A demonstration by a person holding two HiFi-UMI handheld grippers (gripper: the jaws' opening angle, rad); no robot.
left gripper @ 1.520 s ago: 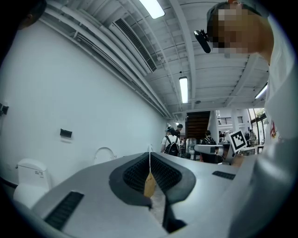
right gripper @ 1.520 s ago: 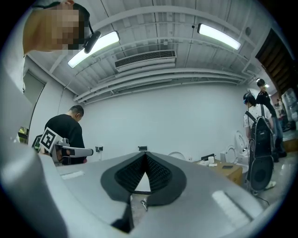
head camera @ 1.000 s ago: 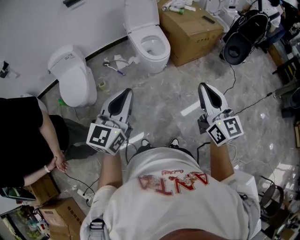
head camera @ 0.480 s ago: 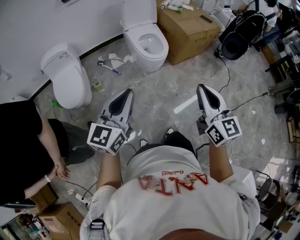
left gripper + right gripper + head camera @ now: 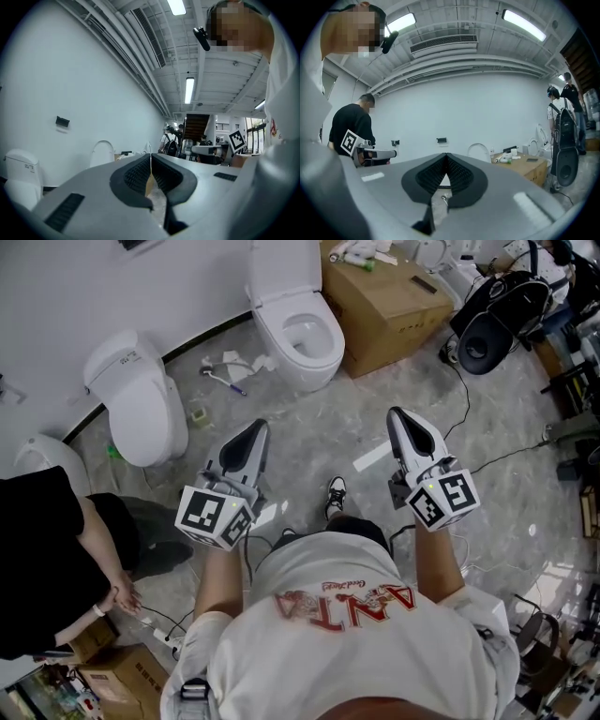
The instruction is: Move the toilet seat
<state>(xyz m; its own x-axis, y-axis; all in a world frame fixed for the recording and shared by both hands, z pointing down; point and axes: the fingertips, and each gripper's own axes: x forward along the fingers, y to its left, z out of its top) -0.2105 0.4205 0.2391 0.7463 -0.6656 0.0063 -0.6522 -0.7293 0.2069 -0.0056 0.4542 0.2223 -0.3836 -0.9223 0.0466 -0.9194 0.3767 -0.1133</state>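
Left gripper (image 5: 151, 160): fingers (image 5: 135, 176) closed pad to pad, with nothing between them; it points level.
Right gripper (image 5: 446, 156): fingers (image 5: 433, 177) closed in the same way and empty; also level.
Hands: the person holds one gripper out on each side of the body, with the marker cubes nearest the chest and the tips forward.
Floor (image 5: 309, 442): grey marbled stone under both grippers. A shoe (image 5: 336, 493) shows between them, and a white strip (image 5: 373, 457) lies near the right gripper's tip.
Toilet seat (image 5: 279, 266): raised upright at the back of the open toilet, well apart from both grippers.
Open toilet (image 5: 305, 338): stands against the white wall ahead, roughly between the lines of the two grippers.
Cardboard box (image 5: 386, 304): just beside the open toilet on the right, with small items on its top.
Second toilet (image 5: 141, 399): left of the open one, lid down, near the wall.
Floor clutter (image 5: 230, 369): small bits between the two toilets, too small to name.
Bystander (image 5: 42, 559): a person in black at the left edge, hands together.
Cables: thin dark leads run across the floor at right.
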